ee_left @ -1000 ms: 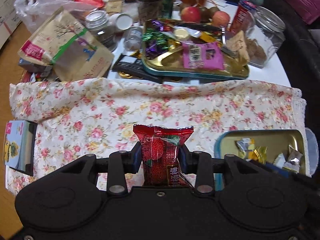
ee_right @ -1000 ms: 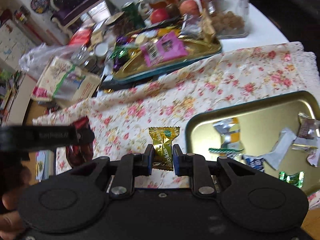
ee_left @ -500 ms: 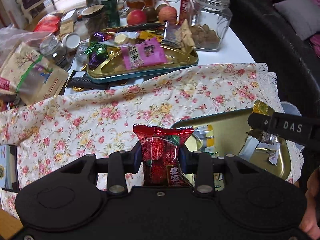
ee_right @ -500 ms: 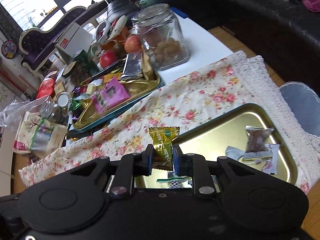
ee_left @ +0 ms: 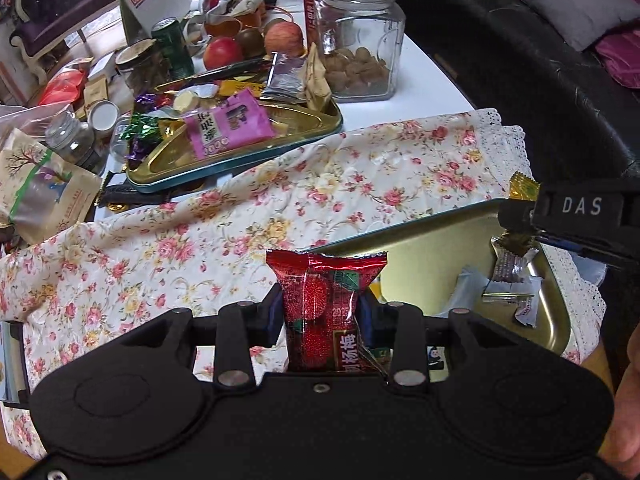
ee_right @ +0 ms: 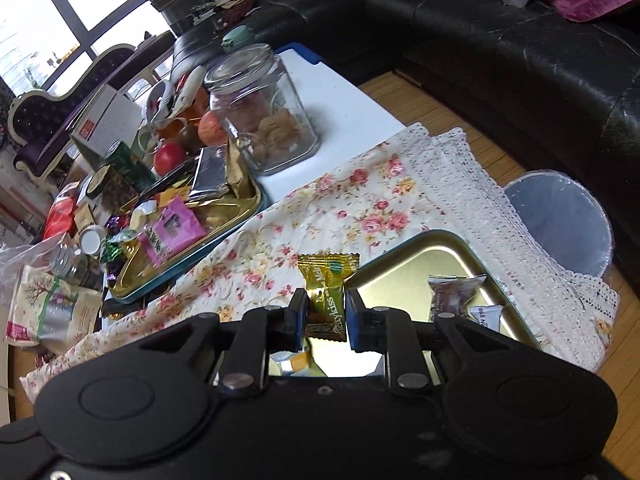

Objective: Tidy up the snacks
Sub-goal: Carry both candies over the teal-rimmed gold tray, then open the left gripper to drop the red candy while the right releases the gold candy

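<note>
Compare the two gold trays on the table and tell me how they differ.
The near tray lies on the floral cloth; the far tray lies beyond it, with the cloth's edge against its rim. The near tray holds a few scattered wrapped sweets with bare metal showing; the far tray is piled with packets. Both are shallow, gold inside.

Matte black tongs (ee_left: 322, 316), silver screws (ee_left: 231, 378) at the pivots, blue pads (ee_right: 299, 314), white "DAS" lettering (ee_left: 582, 205), bare skin.

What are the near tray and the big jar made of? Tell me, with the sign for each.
Near tray: seemingly metal, polished gold finish; it mirrors the wrappers lying in it.
Big jar: apparently clear glass; its contents show through and the walls glint.
</note>
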The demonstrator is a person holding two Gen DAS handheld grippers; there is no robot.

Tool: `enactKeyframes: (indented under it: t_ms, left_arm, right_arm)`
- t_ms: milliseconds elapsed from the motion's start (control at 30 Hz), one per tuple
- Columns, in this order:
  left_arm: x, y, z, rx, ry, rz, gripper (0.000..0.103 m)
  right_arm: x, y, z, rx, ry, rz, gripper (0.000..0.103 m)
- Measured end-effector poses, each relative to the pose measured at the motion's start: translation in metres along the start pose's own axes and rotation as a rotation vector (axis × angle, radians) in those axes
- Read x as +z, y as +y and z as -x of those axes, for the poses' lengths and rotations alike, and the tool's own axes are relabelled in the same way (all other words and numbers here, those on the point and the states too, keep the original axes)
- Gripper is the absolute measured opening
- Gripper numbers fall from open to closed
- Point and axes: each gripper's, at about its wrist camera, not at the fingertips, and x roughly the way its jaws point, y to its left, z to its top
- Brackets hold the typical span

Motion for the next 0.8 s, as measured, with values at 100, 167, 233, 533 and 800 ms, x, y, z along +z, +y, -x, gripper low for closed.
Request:
enactKeyframes:
  t_ms: [100, 167, 233, 533, 800]
  left_arm:
    - [0.001, -0.006, -0.004, -0.009, 0.012, -0.012, 0.046]
    - [0.001, -0.008, -0.006, -0.014, 0.020, -0.013, 0.046]
    - [0.002, -0.010, -0.008, -0.022, 0.025, -0.007, 0.046]
    - [0.007, -0.014, -0.004, -0.081, 0.002, 0.002, 0.048]
    - [0.006, -0.017, 0.002, -0.034, -0.052, -0.016, 0.053]
  right_arm:
    - [0.002, -0.008, 0.000, -0.011, -0.002, -0.020, 0.022]
    - [0.003, -0.012, 0.000, -0.014, -0.003, -0.029, 0.022]
    - [0.004, -0.014, 0.000, -0.016, -0.005, -0.033, 0.022]
    - [0.004, -0.016, 0.000, -0.010, -0.001, -0.034, 0.022]
    - [0.005, -0.016, 0.003, 0.005, -0.003, -0.028, 0.022]
